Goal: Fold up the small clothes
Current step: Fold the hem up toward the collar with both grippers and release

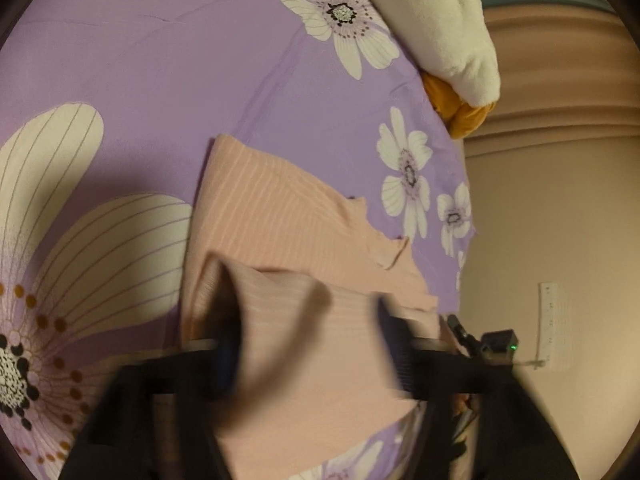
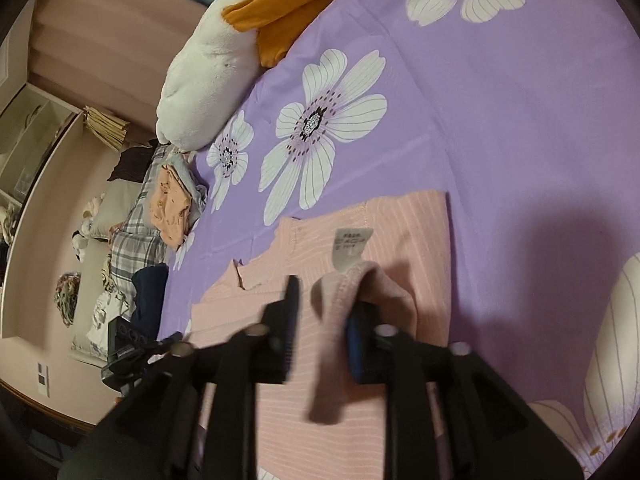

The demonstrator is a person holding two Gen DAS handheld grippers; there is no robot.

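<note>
A pink ribbed garment [image 1: 280, 216] lies on a purple flowered bedspread [image 1: 168, 80]. In the left wrist view a fold of it is raised between the fingers of my left gripper [image 1: 308, 320], whose jaws stand wide apart. In the right wrist view the same garment [image 2: 400, 228] shows a white care label [image 2: 350, 246]. A hemmed edge of it [image 2: 344, 320] drapes over the blue-padded right finger [image 2: 356, 344] of my right gripper [image 2: 324, 320], whose jaws are apart.
A white plush toy with orange parts [image 2: 216, 64] lies at the bed's far edge, also in the left wrist view [image 1: 440, 28]. Piles of clothes [image 2: 160, 208] lie beside the bed. A black device [image 2: 124, 344] sits low at the left.
</note>
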